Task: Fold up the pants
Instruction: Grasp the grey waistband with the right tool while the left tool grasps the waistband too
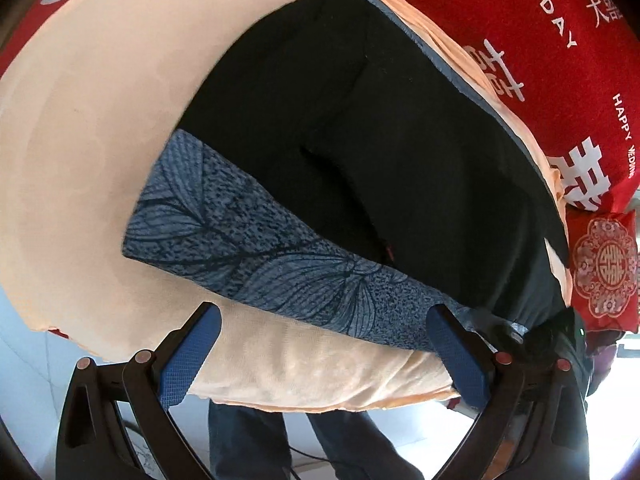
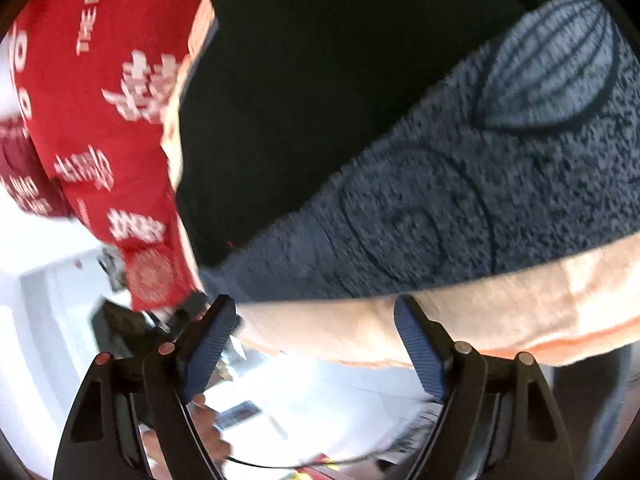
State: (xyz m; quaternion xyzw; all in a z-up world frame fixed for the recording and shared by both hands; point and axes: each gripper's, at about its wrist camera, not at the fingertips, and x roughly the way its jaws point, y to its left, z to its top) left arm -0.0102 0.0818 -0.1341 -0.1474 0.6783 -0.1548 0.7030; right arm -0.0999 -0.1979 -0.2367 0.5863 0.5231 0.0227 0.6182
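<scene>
The black pants [image 1: 360,128] lie flat on the peach bed cover [image 1: 88,128], their blue leaf-patterned waistband [image 1: 256,240] along the near edge and the legs running straight away toward the far edge, beside the red quilt [image 1: 540,40]. The left gripper [image 1: 324,348] hovers at the waistband, jaws spread, nothing between them. The right gripper [image 2: 316,340] hangs over the near edge, jaws spread, holding nothing.

Bright daylight; the floor [image 2: 320,392] beneath the right gripper's fingers glares white, that view motion-blurred, the left sharp, both bowed, dark-cornered
</scene>
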